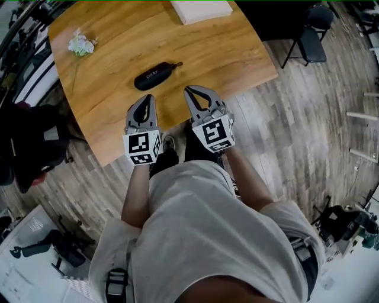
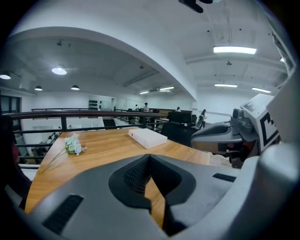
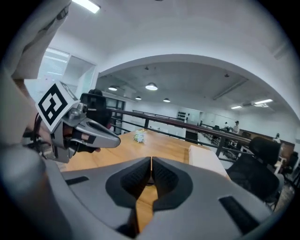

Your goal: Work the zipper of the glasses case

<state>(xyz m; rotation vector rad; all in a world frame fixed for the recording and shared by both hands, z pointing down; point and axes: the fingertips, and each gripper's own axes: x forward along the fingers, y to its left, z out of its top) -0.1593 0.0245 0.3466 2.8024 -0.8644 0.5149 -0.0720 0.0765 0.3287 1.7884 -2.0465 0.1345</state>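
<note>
While the glasses case [image 1: 155,76] is lying on bare table [image 1: 225,53], the left gripper [image 1: 147,98] and right gripper [image 1: 190,90] are hanging near it by the edge, both closed, empty.

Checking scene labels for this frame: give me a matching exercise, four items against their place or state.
Things:
1. glasses case
2. flower sprig
3. white box
4. left tool

Place or state:
A. at the far edge of the table
B. shut and empty, over the near part of the table
C. near the table's far left corner
D. black, lying mid-table just ahead of both tools

Pairs: 1-D, 2-C, 3-A, 4-B
</note>
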